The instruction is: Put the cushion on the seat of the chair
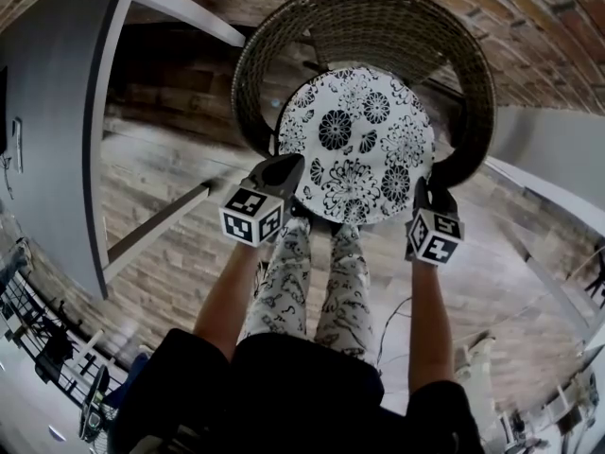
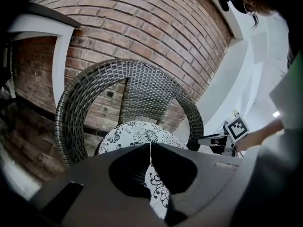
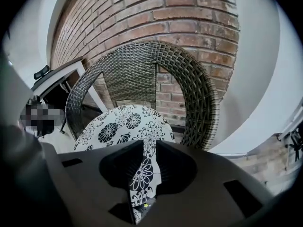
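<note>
Brick wall [image 2: 142, 27] behind, plank floor [image 1: 180, 206] below. The round wicker chair [image 1: 364, 12] stands against the wall with its curved back on the far side, open front toward the person.

The cushion [image 1: 359, 145], a round black-and-white floral one, sits over the chair's seat area inside the curve of the back. Its near edge is held up at the front. I can't tell whether the far edge touches the seat.

The left hand-held gripper [image 1: 286, 183] is pressed together on the near-left rim of the cushion, with a thin fold of fabric between the jaws. The right hand-held gripper [image 1: 423, 197] pinches the near-right rim, and floral fabric shows between its jaws. The two are well apart, roughly level.

Step in hand, as I judge it: lower and seat the cushion.
- Keep both pinches firm and drop both sides evenly so the cushion doesn't tilt or fold.
- Push it slightly toward the back so it centres in the bowl, clear of the wicker rim.
- Release only once it lies flat.

Risks: letting go on one side early makes it slide forward off the seat. The thin rim grip may also slip.
</note>
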Demonstrator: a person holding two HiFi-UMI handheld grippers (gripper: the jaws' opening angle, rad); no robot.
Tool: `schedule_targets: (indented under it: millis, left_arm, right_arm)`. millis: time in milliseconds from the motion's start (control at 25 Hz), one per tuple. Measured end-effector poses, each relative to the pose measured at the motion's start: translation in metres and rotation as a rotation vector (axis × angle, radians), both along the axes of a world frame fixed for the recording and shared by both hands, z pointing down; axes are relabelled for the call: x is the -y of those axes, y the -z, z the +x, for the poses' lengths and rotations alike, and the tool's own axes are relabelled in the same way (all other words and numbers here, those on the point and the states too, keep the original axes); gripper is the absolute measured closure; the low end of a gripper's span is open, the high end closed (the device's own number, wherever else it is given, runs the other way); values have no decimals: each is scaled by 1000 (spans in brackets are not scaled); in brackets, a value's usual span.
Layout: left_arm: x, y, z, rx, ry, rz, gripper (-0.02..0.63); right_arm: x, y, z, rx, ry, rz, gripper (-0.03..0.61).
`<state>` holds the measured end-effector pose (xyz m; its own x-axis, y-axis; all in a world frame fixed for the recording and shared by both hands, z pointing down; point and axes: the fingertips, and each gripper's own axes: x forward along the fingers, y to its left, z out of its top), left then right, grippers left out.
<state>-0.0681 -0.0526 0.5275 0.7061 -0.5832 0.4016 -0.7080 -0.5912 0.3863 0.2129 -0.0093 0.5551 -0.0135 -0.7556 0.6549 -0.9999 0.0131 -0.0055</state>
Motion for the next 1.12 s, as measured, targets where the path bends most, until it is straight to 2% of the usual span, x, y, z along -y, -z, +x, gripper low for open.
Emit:
schedule_targets:
  millis: [280, 440, 560, 1120]
  left_arm:
    - [-1, 20, -3, -34, 8, 12, 604]
    - [-2, 33, -4, -41, 9, 31, 604]
    - [-5, 44, -8, -45, 12, 47, 604]
    - [-26, 119, -10, -80, 24, 121, 604]
  right_arm:
    - [0, 26, -12, 52, -12, 72, 505]
    - [1, 45, -17, 60, -1, 136, 560]
    - [-1, 63, -29, 69, 29, 182, 577]
    - [-19, 151, -60, 132, 60, 328, 578]
